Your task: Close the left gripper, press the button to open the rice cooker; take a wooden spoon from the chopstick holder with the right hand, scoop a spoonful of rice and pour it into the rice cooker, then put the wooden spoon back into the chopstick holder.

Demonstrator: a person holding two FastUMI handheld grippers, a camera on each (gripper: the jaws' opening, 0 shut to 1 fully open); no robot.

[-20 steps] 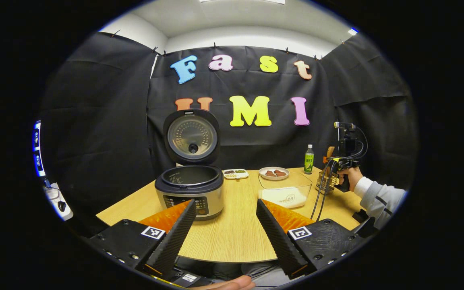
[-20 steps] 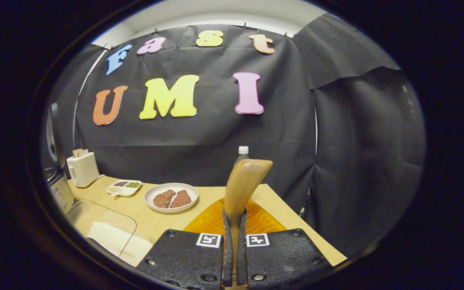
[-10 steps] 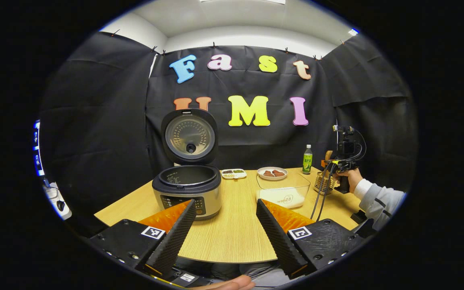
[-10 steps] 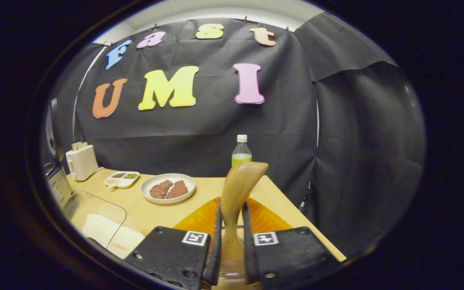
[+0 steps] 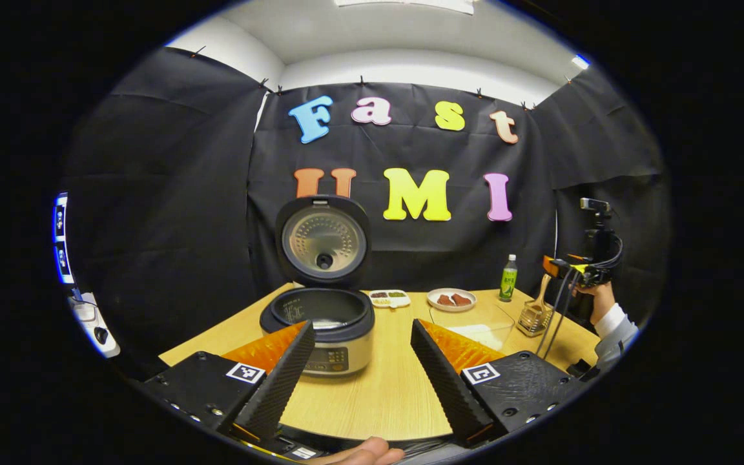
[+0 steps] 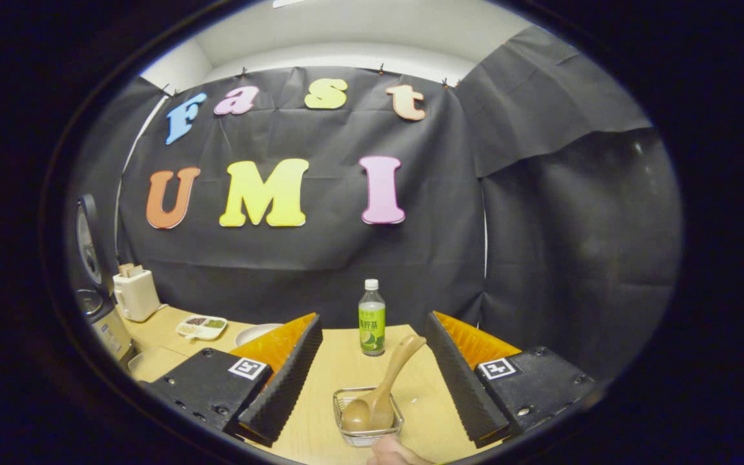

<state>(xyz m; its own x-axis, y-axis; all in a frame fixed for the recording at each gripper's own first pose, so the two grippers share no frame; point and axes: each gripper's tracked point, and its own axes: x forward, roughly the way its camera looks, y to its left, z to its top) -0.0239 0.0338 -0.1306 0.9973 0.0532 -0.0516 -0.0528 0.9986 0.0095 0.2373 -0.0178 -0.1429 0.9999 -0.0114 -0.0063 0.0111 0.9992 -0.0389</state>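
The rice cooker stands on the table with its lid raised; its edge also shows at the far left of the right gripper view. The wooden spoon leans in the wire chopstick holder, just below and ahead of my right gripper, which is open and touches nothing. In the left gripper view the spoon and holder sit at the table's right, with a hand holding the right gripper above them. My left gripper is open over the near table edge. The clear rice container stands mid-table.
A green-labelled bottle stands behind the holder. A plate of food and a small divided dish lie at the back of the table. A white toaster sits behind the cooker. A fingertip shows below the left gripper.
My right gripper has opened, let go of the wooden spoon and drawn back up from the holder, where the spoon now leans. The left gripper's view has shifted slightly.
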